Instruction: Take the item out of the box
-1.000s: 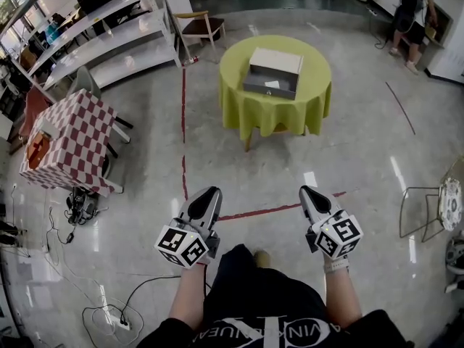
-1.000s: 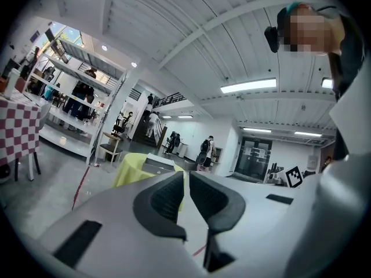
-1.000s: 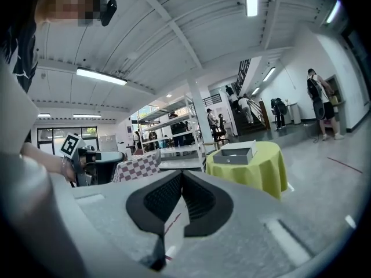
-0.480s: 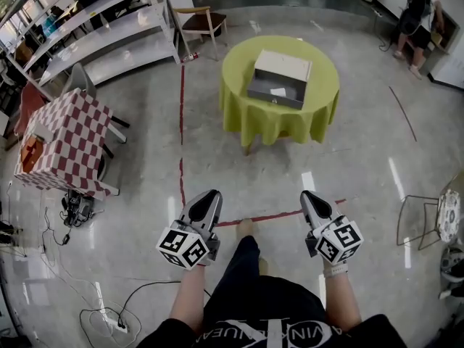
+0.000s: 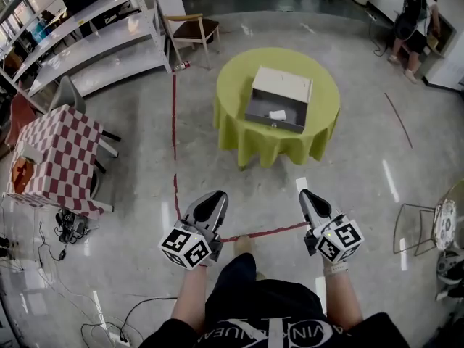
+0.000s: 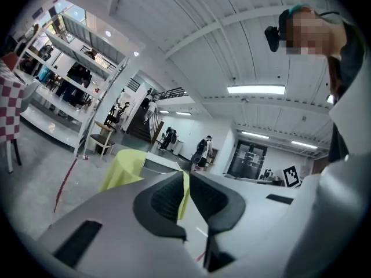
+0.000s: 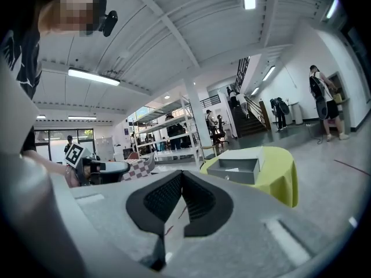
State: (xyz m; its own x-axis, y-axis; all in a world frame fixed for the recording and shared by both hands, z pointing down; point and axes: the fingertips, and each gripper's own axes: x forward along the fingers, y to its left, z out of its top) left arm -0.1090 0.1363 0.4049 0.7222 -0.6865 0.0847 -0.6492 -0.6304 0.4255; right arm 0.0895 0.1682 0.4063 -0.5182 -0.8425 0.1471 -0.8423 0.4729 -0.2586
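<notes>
Approach under way: the round table sits nearer in the head view than a second ago, so the person is walking up to it. Nothing reached or taken yet.

Checked table (image 5: 54, 158) at far left, soft red-white cloth. Red tape line (image 5: 175, 158) runs over the glossy grey floor. Left gripper (image 5: 214, 198) clenched, nothing between its ribbed dark pads (image 6: 165, 198); smooth grey shell. Round table (image 5: 243, 133) has a draped lime-green cloth, folds hanging at its edge. Box (image 5: 270, 122) sits mid-table, slightly toward the right edge: hard, squared, grey tray in front, pale flat top behind. Item (image 5: 276, 114), small and white, lies inside near the box's front wall; too small to identify. Right gripper (image 5: 308, 194) clenched, empty. Both well apart from the table.
</notes>
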